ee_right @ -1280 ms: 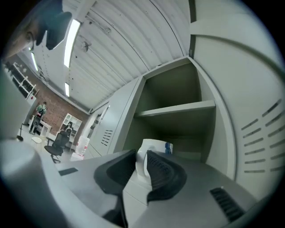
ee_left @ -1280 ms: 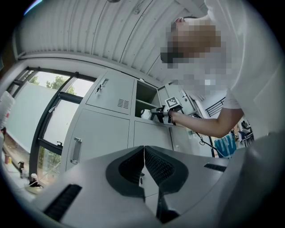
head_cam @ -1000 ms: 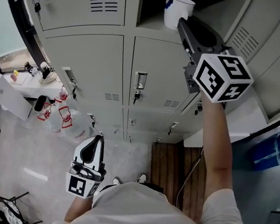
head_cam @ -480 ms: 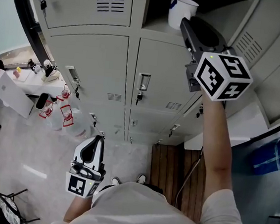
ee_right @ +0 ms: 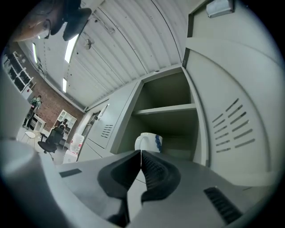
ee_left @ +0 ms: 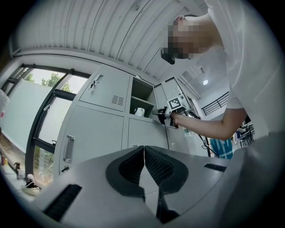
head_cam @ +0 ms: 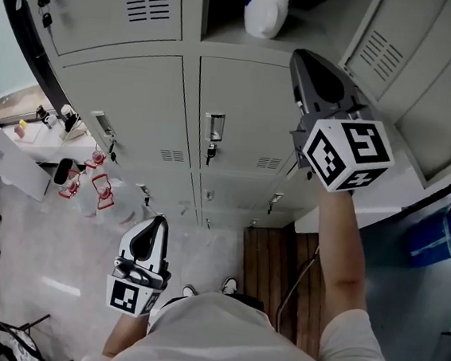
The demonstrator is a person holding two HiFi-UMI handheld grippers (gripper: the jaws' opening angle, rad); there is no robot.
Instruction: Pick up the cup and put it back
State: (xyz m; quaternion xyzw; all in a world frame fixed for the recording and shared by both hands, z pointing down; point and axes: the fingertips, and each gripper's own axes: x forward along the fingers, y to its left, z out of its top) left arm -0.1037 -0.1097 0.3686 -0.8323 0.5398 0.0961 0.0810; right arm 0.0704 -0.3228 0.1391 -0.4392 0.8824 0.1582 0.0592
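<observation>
Cup (head_cam: pixel 266 10), white with a blue mark on its side, stands upright on the floor of an open locker compartment (head_cam: pixel 225 33) in the top row, with nothing touching it. At the far left of the head view a white desk (head_cam: pixel 11 157) carrying small items stands on the pale floor. Next comes the left gripper (head_cam: pixel 154 224), held low near the person's waist and aimed at the closed grey locker doors (head_cam: pixel 129 101); its jaws are pressed together with nothing between them. Further right the right gripper (head_cam: pixel 300 59) is raised on an outstretched arm, below the cup and to its right, clearly apart from it. Its jaws have just closed and now meet with nothing between them, the cup standing beyond their tips. At the far right the compartment's vented door (head_cam: pixel 398 66) stands swung open
</observation>
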